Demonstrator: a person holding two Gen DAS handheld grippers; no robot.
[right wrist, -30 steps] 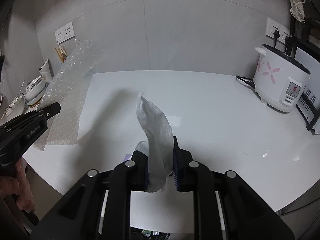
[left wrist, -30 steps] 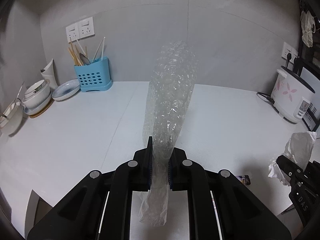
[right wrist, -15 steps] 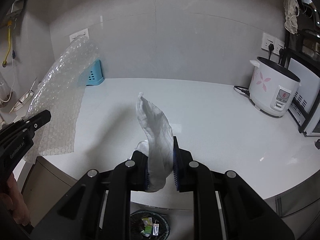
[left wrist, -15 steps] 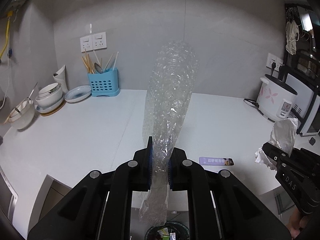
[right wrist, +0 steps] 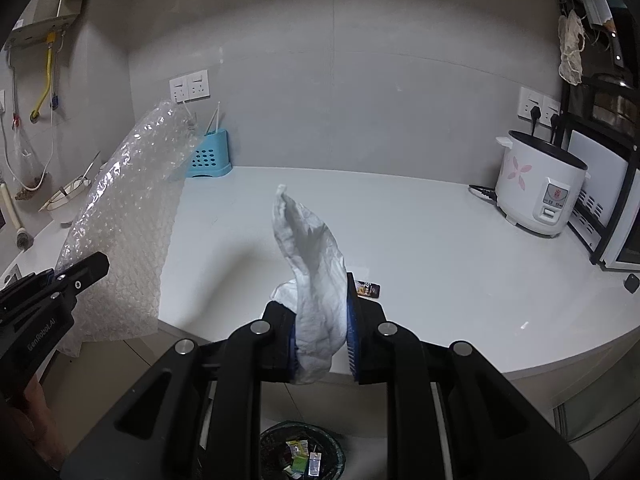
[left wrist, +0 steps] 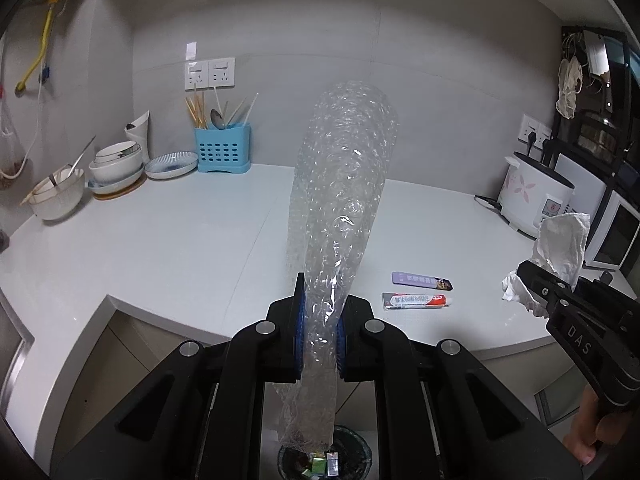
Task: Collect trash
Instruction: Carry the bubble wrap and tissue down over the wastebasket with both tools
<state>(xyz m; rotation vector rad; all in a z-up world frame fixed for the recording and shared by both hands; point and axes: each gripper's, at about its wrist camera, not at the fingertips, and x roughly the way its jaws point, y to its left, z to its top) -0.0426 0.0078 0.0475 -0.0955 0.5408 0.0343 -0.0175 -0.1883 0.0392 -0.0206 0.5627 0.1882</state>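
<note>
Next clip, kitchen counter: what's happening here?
A person is clearing trash with a handheld gripper in each hand. The left gripper is shut on a sheet of bubble wrap; the right gripper is shut on a crumpled white paper towel. Both are held off the counter's edge above a trash bin on the floor. A toothpaste tube and a purple packet lie on the counter.

**Bubble wrap clamped over the bin**

The left gripper [left wrist: 319,330] pinches a sheet of bubble wrap [left wrist: 340,208] at frame centre; its tail hangs above the trash bin [left wrist: 362,454] at the bottom edge. Lower right, the right gripper [left wrist: 532,280] clasps crumpled paper [left wrist: 562,240].
</note>
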